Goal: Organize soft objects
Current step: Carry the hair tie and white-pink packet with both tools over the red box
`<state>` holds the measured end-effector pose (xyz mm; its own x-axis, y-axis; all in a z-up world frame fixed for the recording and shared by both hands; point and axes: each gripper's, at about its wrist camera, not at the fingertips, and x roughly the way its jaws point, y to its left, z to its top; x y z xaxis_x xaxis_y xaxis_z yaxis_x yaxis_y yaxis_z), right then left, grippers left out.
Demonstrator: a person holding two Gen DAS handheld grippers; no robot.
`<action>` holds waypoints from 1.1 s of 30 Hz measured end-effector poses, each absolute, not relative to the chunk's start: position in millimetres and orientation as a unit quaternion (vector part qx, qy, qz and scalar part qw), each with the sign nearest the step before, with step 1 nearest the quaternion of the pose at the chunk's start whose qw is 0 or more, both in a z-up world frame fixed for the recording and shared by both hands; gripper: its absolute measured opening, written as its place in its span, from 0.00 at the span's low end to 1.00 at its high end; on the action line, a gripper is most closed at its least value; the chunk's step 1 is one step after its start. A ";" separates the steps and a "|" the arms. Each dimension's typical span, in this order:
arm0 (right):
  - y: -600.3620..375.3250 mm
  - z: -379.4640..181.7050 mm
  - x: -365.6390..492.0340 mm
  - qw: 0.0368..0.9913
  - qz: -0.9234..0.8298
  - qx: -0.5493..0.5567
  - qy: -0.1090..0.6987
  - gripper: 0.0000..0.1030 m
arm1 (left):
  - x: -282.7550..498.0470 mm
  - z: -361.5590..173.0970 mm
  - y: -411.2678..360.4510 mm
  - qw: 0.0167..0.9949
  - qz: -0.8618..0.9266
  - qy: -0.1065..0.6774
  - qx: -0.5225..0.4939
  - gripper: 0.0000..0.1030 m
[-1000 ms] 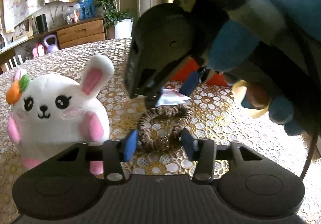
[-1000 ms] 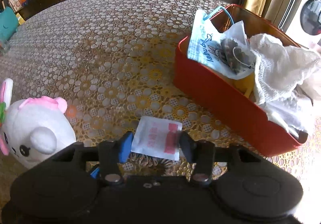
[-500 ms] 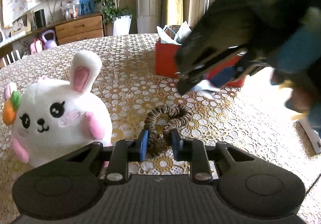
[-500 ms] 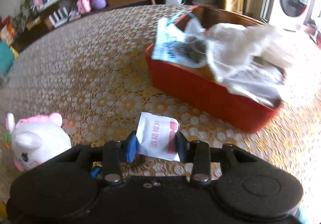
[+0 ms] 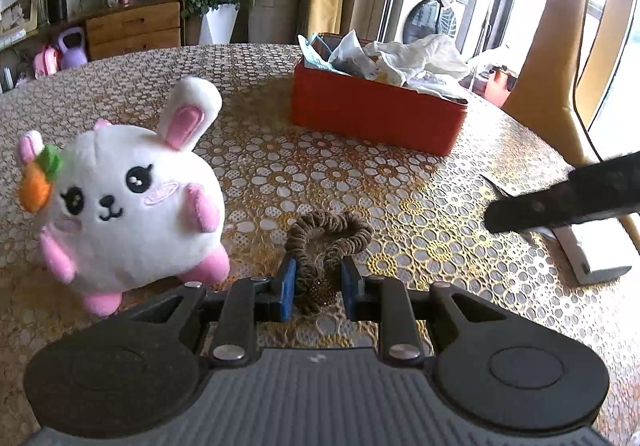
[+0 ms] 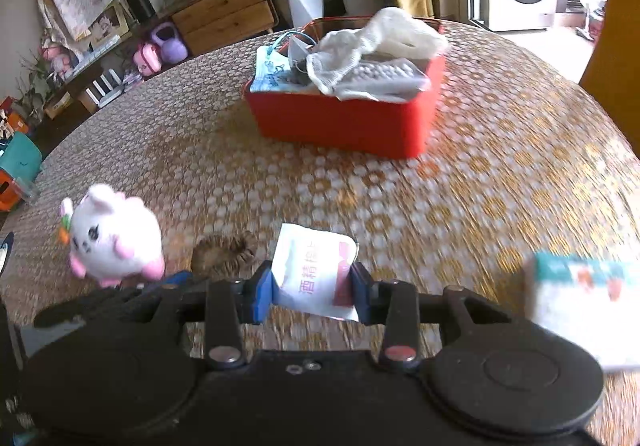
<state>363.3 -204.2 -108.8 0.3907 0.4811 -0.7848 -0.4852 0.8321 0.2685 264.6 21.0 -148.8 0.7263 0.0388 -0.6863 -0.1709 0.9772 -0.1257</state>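
Red bin [image 6: 344, 122] is seen dead ahead of the right gripper [image 6: 312, 286], which is clenched on a white packet [image 6: 316, 274]; the brown scrunchie [image 5: 326, 242] is pinched on the table by the left gripper [image 5: 316, 286], farther off.

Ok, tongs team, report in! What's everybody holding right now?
Left tongs pinching brown scrunchie on the table. Right tongs holding white packet. Red box ahead, already heaped; path clear.
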 end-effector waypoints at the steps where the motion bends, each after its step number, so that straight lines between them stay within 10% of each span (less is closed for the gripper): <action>1: -208.3 -107.4 357.8 0.836 0.288 -0.001 0.467 0.38 | 261.0 -147.8 19.4 0.925 0.053 0.365 -0.091 0.22; 33: -246.1 -32.5 341.8 0.883 0.288 -0.042 0.369 0.38 | 334.2 40.3 17.9 0.940 -0.040 0.332 -0.067 0.22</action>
